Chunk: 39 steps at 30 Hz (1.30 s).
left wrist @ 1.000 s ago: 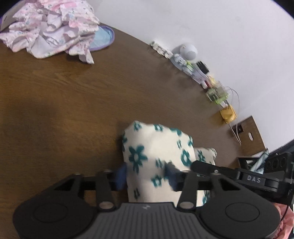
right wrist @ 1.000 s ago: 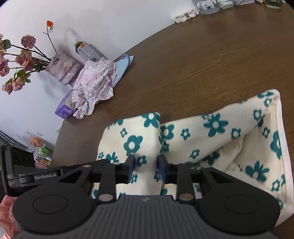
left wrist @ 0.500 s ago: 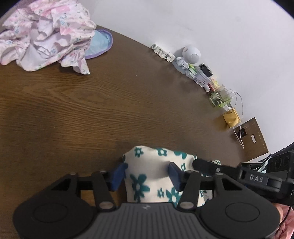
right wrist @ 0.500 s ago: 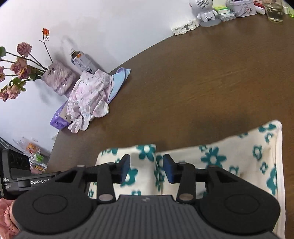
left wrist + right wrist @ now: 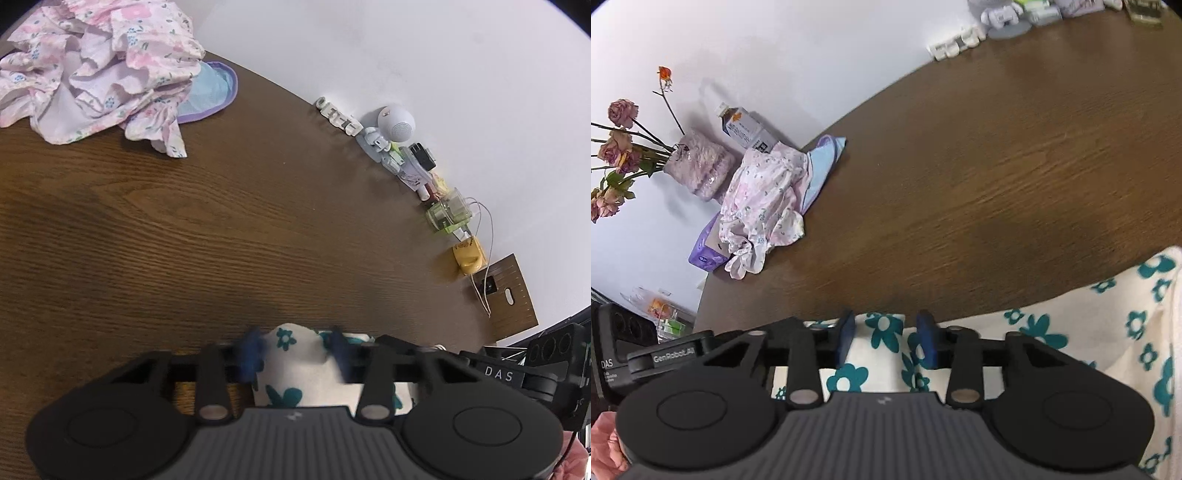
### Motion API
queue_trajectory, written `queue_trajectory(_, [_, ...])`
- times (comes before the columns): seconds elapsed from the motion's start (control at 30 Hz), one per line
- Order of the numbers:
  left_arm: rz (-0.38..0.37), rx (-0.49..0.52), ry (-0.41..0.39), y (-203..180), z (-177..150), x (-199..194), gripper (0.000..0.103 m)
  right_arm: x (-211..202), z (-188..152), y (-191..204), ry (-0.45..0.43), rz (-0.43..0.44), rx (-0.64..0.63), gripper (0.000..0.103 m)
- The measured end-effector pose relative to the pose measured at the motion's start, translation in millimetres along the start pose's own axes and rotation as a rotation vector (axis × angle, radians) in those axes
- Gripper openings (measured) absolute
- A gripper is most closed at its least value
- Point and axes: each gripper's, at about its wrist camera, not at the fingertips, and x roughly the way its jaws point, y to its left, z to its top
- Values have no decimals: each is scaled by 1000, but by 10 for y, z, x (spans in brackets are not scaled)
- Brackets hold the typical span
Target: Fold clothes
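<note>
**Fold barely begun, one garment in hand**

Cream cloth with teal flowers (image 5: 1052,339) lying at the near edge of the wooden table (image 5: 258,229), still loose and spread to the right. Left gripper (image 5: 295,350) and right gripper (image 5: 886,334) each straddling a raised fold, jaws just closing, firm pinch impossible to tell. Pink floral heap (image 5: 99,70) far back, untouched and unfolded
</note>
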Motion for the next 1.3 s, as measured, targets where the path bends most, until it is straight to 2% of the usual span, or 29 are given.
queue_trajectory(0.07, [-8,-9,-7,20,-17,-6,28,20,-14,-19,0,3,11,13])
queue_trajectory(0.13, [-21,-24,-13,41,-23,-21,29,23,-28,-34,-6,4,17,11])
queue_trajectory(0.2, [-23,-35,-25,42,-15,-37,39,11,-32,-36,-9,6,16,11])
queue_trajectory(0.23, [-20,-28,-24,27,-3,-34,53,6,-31,-36,-10,7,14,12])
queue_trajectory(0.27, [-17,-16,-20,6,9,-24,62,0,-20,-27,-11,4,9,17])
queue_trajectory(0.3, [-14,-2,-16,-18,16,-14,62,-1,-6,-9,-12,-6,-3,31])
queue_trajectory(0.37, [-16,20,-7,-72,10,17,63,12,15,52,-15,-14,-36,50])
queue_trajectory(0.4, [-16,26,-4,-94,8,30,63,21,22,85,-15,-14,-52,51])
queue_trajectory(0.5, [12,42,-13,-147,-1,58,60,76,32,166,4,-29,-87,51])
queue_trajectory(0.53, [18,40,-13,-146,-2,68,57,93,31,186,8,-36,-96,50])
queue_trajectory(0.57, [17,38,-14,-138,-3,74,50,99,30,187,8,-39,-97,46])
queue_trajectory(0.7, [10,15,-20,-58,4,61,44,101,34,156,5,-47,-88,27])
queue_trajectory(0.77, [10,11,-22,-18,2,49,35,86,43,110,2,-46,-76,24])
queue_trajectory(0.93, [-17,1,-24,42,-1,15,34,24,50,8,-9,-34,-55,18])
queue_trajectory(1.0, [-26,5,-30,49,-2,-10,29,-3,50,-2,-14,-31,-51,18])
queue_trajectory(1.03, [-30,10,-33,48,-4,-19,24,-16,52,-3,-19,-29,-51,18])
queue_trajectory(1.1, [-31,14,-39,46,-5,-30,23,-39,55,-11,-24,-17,-50,11])
queue_trajectory(1.13, [-37,10,-43,51,-4,-39,24,-40,56,-13,-24,-12,-48,10])
queue_trajectory(1.2, [-41,-9,-54,67,0,-81,48,-47,59,-13,-25,-7,-47,10])
queue_trajectory(1.23, [-41,-15,-61,73,-1,-111,65,-54,60,-13,-28,-6,-47,12])
queue_trajectory(1.27, [-42,-20,-68,79,-2,-141,67,-75,60,-20,-32,-3,-44,21])
queue_trajectory(1.3, [-47,-23,-66,83,-5,-157,67,-100,54,-35,-37,-1,-38,43])
